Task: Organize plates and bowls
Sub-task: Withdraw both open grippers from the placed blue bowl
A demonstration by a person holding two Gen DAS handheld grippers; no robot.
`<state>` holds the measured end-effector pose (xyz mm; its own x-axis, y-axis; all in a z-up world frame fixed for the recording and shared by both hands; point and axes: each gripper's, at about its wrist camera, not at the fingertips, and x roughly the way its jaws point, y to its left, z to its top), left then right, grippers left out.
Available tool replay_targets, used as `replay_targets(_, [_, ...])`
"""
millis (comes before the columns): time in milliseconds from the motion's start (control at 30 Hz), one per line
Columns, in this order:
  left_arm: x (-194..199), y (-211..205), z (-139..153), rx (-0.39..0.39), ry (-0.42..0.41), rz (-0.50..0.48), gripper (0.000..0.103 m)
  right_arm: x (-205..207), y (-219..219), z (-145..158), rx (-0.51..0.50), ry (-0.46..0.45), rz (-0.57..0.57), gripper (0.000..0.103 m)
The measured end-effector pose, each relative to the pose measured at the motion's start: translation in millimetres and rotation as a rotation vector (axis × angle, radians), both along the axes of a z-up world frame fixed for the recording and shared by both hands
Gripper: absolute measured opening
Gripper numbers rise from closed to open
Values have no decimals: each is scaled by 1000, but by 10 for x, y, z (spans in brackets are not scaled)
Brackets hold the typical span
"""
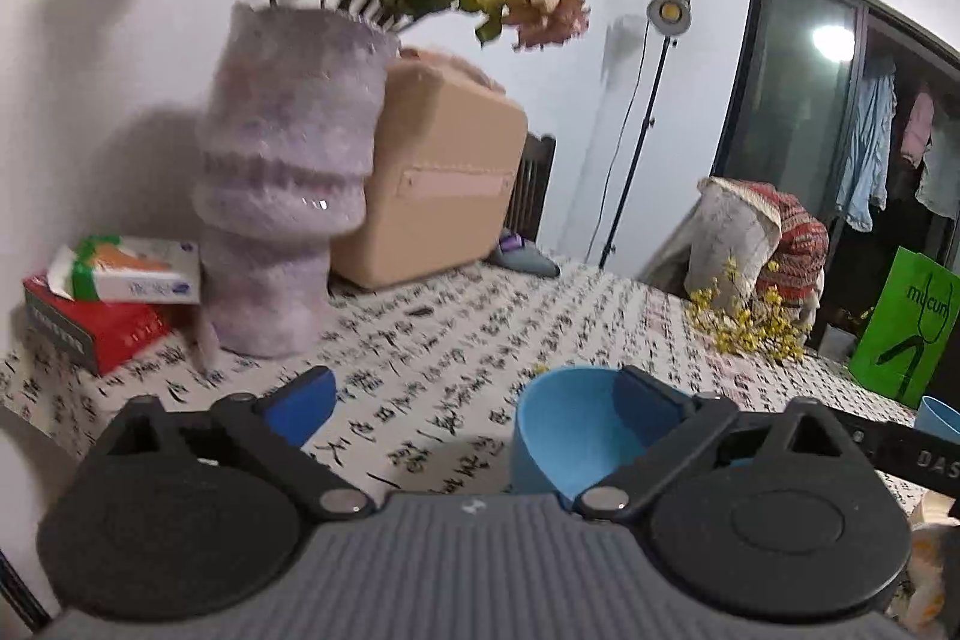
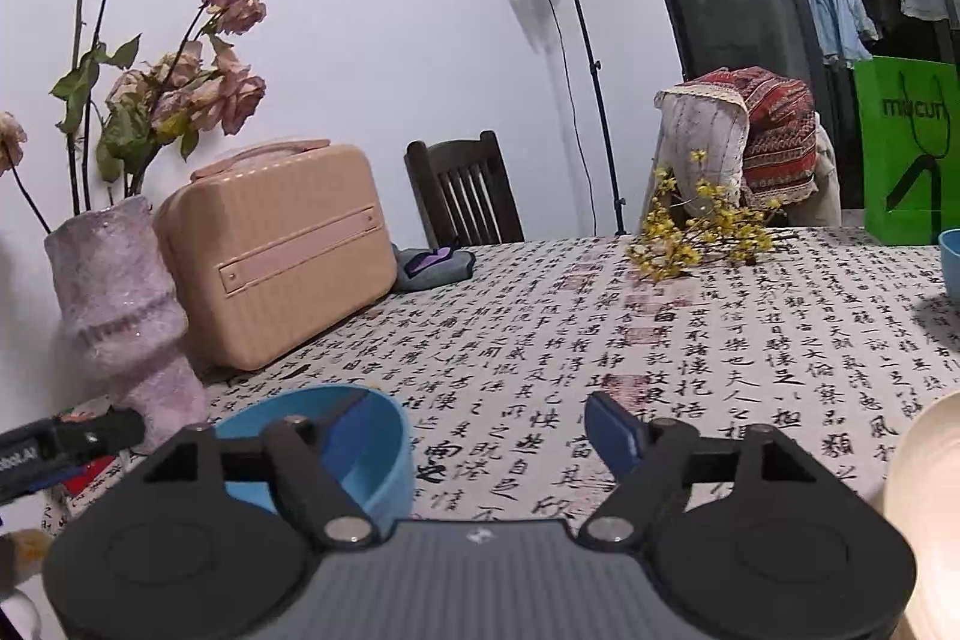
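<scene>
A light blue bowl (image 1: 564, 436) stands on the calligraphy-print tablecloth (image 1: 432, 340), close in front of both grippers. My left gripper (image 1: 480, 394) is open wide; its right finger (image 1: 651, 400) reaches over the bowl's hollow without pressing on it, while its left finger (image 1: 306, 400) stands over bare cloth. In the right wrist view the same blue bowl (image 2: 384, 454) sits at lower left. My right gripper (image 2: 480, 421) is open too, its left finger (image 2: 351, 424) over the bowl. A cream dish (image 2: 924, 496) shows at the right edge, and a second blue bowl (image 2: 951, 262) further back.
A tall lilac vase (image 1: 282, 196) of dried roses, a beige case (image 1: 438, 178) and a red box under a tissue pack (image 1: 126, 274) line the wall side. Yellow flower sprigs (image 2: 702, 232) and a green paper bag (image 2: 906, 148) stand at the far right.
</scene>
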<state>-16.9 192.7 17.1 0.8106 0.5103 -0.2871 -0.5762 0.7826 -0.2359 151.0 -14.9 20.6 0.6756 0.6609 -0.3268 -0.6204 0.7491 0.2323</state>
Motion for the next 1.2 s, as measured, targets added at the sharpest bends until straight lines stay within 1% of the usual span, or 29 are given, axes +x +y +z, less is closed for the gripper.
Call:
replay_targets(33, [-29, -16, -7, 16, -8, 2, 103, -19, -31, -7, 1, -10, -2, 87])
replay_targets(100, [-66, -41, -27, 36, -12, 4, 103, -63, -74, -15, -3, -35, -5, 100])
replay_targets(133, [-79, -46, -44, 41, -9, 6, 103, -88, -101, -21, -6, -50, -9, 103])
replay_targets(267, [-146, -46, -134, 38, 3, 6, 103, -199, -199, -46, -29, -107, -22, 103])
replay_targets(467, [-263, -78, -241, 37, -2, 18, 103, -316, -349, -111, -46, -141, -29, 103])
replay_targets(567, [-303, -111, -267, 41, -4, 8, 103, -341, -428, -137, -46, -142, -33, 103])
replay_targets(700, [-319, -141, -278, 63, -19, -28, 103, -390, -543, -204, -61, -146, -39, 103])
replay_targets(967, [-270, -168, -324, 42, -8, -52, 103, -433, -730, -316, -76, -149, -69, 103])
replay_targets(1200, [-293, -197, -365, 30, 3, -55, 103, -398, -767, -374, -86, -133, -85, 103])
